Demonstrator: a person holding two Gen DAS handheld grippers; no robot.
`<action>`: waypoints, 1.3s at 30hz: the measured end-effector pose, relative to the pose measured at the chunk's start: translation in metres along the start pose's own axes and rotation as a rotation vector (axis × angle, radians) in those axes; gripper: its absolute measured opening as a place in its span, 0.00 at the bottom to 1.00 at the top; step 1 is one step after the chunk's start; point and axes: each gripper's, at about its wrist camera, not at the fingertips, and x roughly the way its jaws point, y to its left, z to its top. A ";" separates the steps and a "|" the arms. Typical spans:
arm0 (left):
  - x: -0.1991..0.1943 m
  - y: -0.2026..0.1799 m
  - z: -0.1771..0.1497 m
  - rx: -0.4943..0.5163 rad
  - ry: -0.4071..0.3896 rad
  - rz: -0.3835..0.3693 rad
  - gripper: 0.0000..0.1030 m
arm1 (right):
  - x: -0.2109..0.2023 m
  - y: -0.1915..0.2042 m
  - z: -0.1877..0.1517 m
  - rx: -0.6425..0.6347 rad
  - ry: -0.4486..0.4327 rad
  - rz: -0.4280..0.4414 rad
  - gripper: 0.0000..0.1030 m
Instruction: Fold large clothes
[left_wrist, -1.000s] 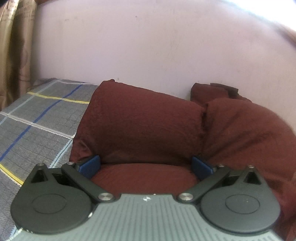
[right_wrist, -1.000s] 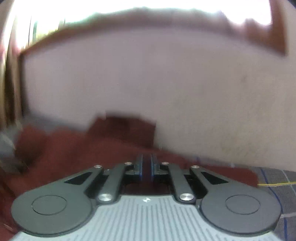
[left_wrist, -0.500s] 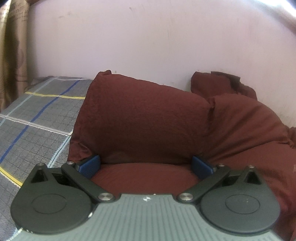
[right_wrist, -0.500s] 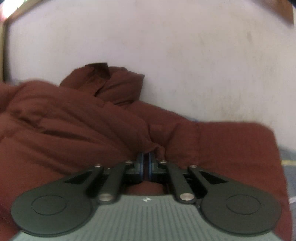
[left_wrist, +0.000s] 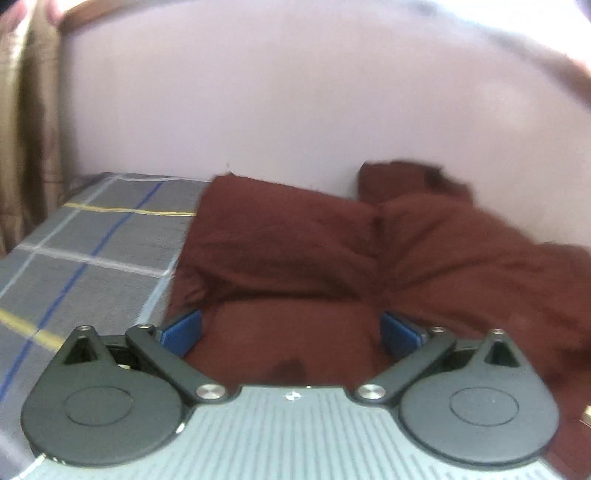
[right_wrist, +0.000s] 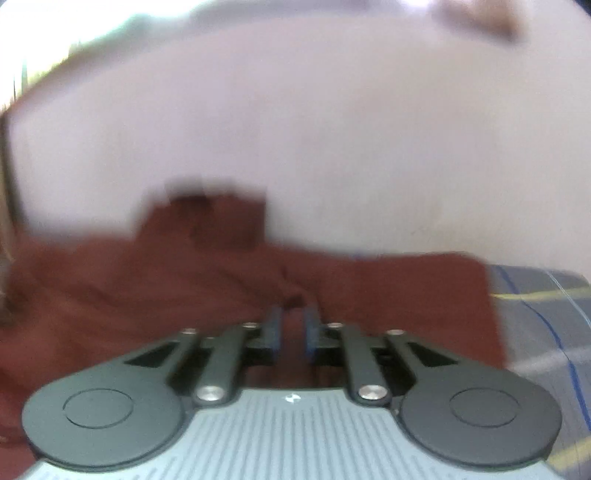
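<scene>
A large maroon garment (left_wrist: 332, 251) lies bunched on a grey checked bedsheet (left_wrist: 92, 251) against a pale wall. My left gripper (left_wrist: 291, 332) is wide open, its blue pads (left_wrist: 183, 330) resting on the garment's near edge with cloth between them. In the right wrist view the same garment (right_wrist: 184, 280) spreads across the bed. My right gripper (right_wrist: 293, 332) has its pads a small gap apart, and a fold of cloth rises just beyond the tips; the view is blurred.
The wall (left_wrist: 295, 110) stands directly behind the garment. A beige curtain (left_wrist: 26, 129) hangs at the far left. The bedsheet also shows at the right (right_wrist: 546, 314) in the right wrist view.
My right gripper's pads were pressed together on the cloth and now stand slightly apart. Both views have shifted, so the garment sits lower. The left gripper stays wide open.
</scene>
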 end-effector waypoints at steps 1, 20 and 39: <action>-0.019 0.007 -0.006 -0.013 -0.005 -0.025 1.00 | -0.029 -0.006 -0.004 0.014 0.004 0.033 0.68; -0.143 0.106 -0.131 -0.144 0.170 -0.113 0.87 | -0.185 -0.071 -0.161 0.286 0.166 -0.024 0.83; -0.129 0.070 -0.113 -0.011 0.165 -0.038 0.40 | -0.169 -0.080 -0.162 0.276 0.143 -0.007 0.35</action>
